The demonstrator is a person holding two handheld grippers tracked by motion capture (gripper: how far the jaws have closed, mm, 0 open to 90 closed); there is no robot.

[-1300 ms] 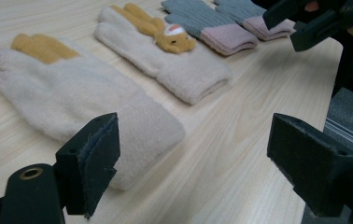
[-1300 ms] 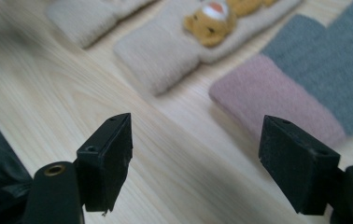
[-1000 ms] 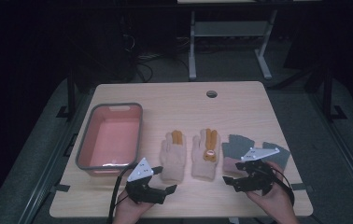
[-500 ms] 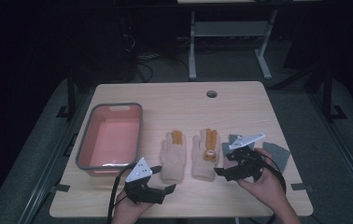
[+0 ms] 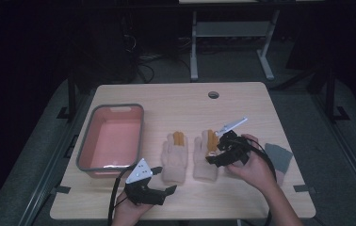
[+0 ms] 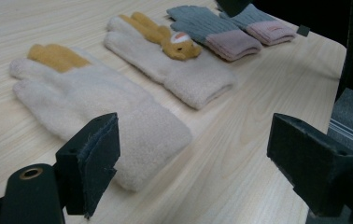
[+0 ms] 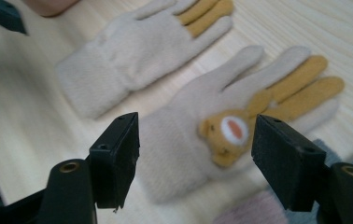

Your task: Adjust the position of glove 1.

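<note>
1. I sat at a pale wooden bench in a dark room, with a black two-jaw claw in each hand.
2. Two cream knitted gloves with mustard-yellow fingers lay flat side by side near the middle of the bench, fingers pointing away from me.
3. The cream glove on the left was plain; the cream glove on the right carried a small orange bear face on its back.
4. My right claw hovered over the bear-faced glove, tilted down toward it. Its jaws stood wide apart, had just been closing a little, and held nothing; the glove lay below the gap between them, not pinched.
5. My left claw sat low at the near edge of the bench, just short of the plain glove's cuff. Its jaws were wide open and empty.
6. A pair of grey knitted gloves with pink cuffs lay to the right of the cream pair, partly behind my right hand.
7. A pink rectangular plastic tub with a grey rim stood on the left of the bench, well apart from the gloves.
</note>
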